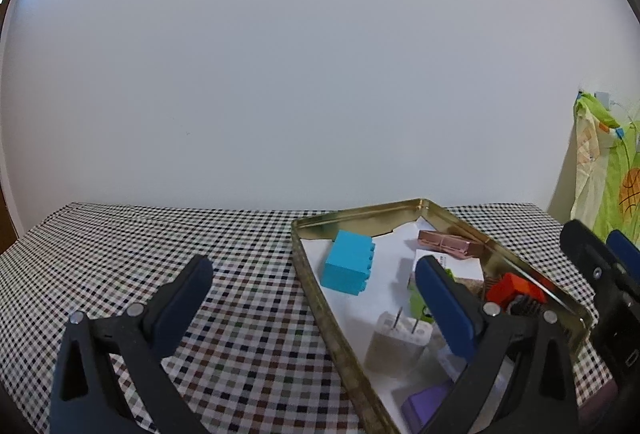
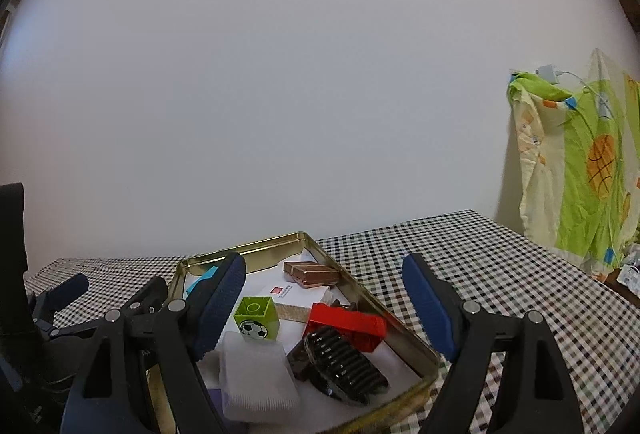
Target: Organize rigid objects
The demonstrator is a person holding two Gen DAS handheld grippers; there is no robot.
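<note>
1. The white wall (image 2: pixel 280 94) filled 12 o'clock.
2. The checked tablecloth (image 1: pixel 200 242) lay beneath.
3. The gold tray (image 2: pixel 400 326) ran from 6 toward 11 o'clock, holding the blue block (image 1: pixel 348 266).
4. Left gripper (image 1: pixel 314 274) and right gripper (image 2: pixel 324 270) were spread, grasping nothing.

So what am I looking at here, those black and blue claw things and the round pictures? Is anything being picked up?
No robot here: a person holds a pair of tongs in each hand, with a wide-angle camera looking along each pair's fingers, hence the round pictures. One picture comes from the left tongs, the other from the right tongs. Both stand open and hold nothing. On the checked tablecloth lies a gold tin tray with small things in it: a blue block, a green block with a football, a red block, a white plug, a black ribbed piece and a copper-coloured case.
</note>
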